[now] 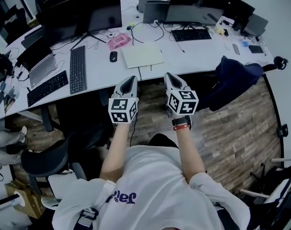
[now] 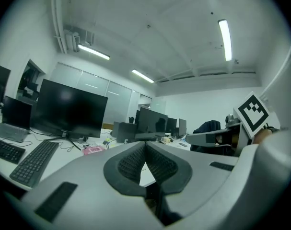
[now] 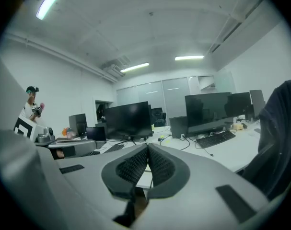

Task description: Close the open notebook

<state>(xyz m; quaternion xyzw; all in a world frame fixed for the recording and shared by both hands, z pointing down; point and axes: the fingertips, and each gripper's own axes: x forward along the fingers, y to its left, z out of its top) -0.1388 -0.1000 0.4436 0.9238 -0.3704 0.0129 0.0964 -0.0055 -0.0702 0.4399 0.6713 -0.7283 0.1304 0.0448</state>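
Observation:
A pale notebook (image 1: 143,55) lies flat on the white desk (image 1: 198,56), in front of the monitors; I cannot tell whether its cover is open. My left gripper (image 1: 132,79) and right gripper (image 1: 168,75) hover side by side just short of the desk's near edge, below the notebook. Both point toward the desk. In the left gripper view the left gripper (image 2: 145,145) has its ribbed pads pressed together with nothing between them. The right gripper (image 3: 147,147) looks the same in its own view: pads together, empty.
A black keyboard (image 1: 77,68), a mouse (image 1: 113,56) and a pink item (image 1: 119,41) lie left of the notebook. Monitors (image 1: 83,11) line the back. A chair draped with a dark jacket (image 1: 234,78) stands at the right, and a black office chair (image 1: 44,159) at the lower left.

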